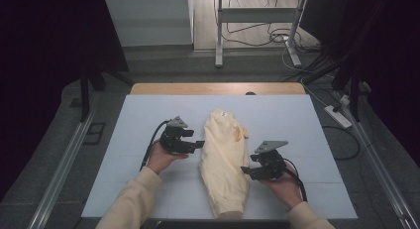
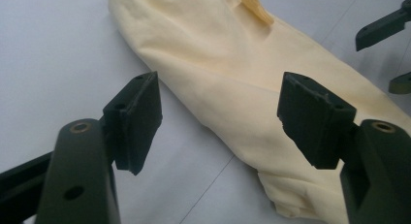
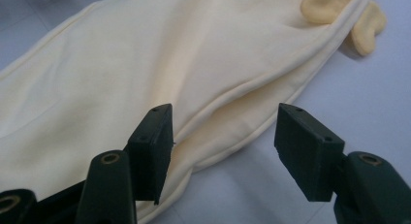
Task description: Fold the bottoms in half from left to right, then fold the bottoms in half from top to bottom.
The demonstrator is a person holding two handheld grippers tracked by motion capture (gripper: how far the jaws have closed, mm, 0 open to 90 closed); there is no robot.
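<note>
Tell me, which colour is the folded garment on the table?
Pale yellow; the garment shows best in the right gripper view.

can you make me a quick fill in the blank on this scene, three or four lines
1. The folded garment lying on the table is pale ____ in colour.
2. In the high view the garment lies ____ the left gripper and the right gripper.
3. The jaws of both grippers stand ____, with nothing clamped.
4. Each gripper trails a black ____ past the person's wrist.

Missing words: yellow; between; open; cable
</note>
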